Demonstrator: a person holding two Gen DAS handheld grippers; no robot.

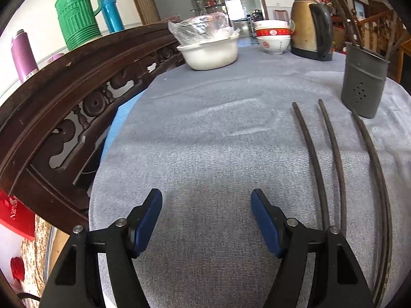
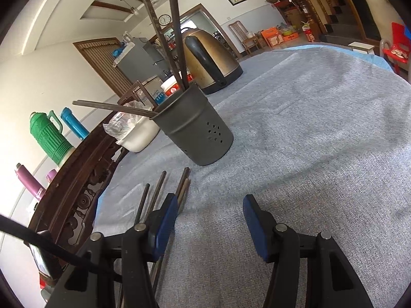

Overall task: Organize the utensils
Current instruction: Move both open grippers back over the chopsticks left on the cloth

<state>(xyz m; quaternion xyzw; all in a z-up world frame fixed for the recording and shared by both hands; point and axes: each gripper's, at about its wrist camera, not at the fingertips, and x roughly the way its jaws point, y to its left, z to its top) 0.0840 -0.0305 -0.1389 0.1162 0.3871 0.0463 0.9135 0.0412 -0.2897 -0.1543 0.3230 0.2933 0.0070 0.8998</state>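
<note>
A grey perforated utensil holder [image 1: 363, 83] [image 2: 196, 131] stands on the grey tablecloth with several dark chopsticks [image 2: 177, 41] sticking out of it. More dark chopsticks [image 1: 331, 159] [image 2: 156, 192] lie loose on the cloth in front of the holder. My left gripper [image 1: 206, 220] is open over bare cloth, left of the loose chopsticks, nothing between its blue pads. My right gripper [image 2: 210, 224] is open too, just right of the loose chopsticks, whose near ends pass under its left finger [image 2: 167, 220]. Nothing is held.
A brass kettle [image 1: 310, 29] [image 2: 213, 64], stacked bowls [image 1: 273, 36] and a white basin with a plastic bag [image 1: 210, 48] stand at the table's far side. A carved dark wooden rail [image 1: 64, 97] runs along the left edge, with flasks [image 1: 77, 12] behind it.
</note>
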